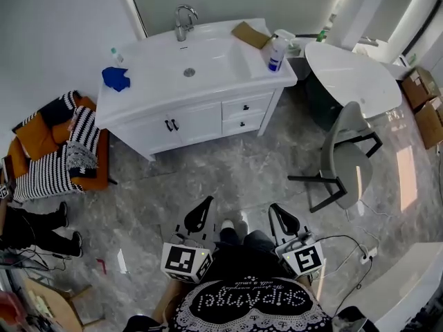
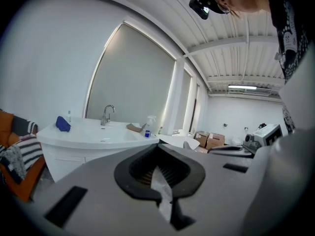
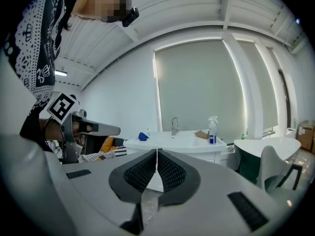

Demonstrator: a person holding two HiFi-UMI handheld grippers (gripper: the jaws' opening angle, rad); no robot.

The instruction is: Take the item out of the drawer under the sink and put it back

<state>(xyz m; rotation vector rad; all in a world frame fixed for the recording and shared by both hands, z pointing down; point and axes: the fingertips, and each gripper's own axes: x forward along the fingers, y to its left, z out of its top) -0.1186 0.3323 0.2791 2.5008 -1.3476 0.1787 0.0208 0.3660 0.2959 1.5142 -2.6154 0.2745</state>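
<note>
The white sink cabinet stands across the floor from me, seen also in the left gripper view and the right gripper view. Its two small drawers at the right are closed, so whatever is inside is hidden. My left gripper and right gripper are held close to my body, well short of the cabinet. In their own views the left gripper and right gripper are shut, tips together, with nothing between them.
On the counter are a faucet, a spray bottle, a blue cloth and a piece of cardboard. A grey chair and a white round table stand to the right. Left is an orange seat with striped cushions.
</note>
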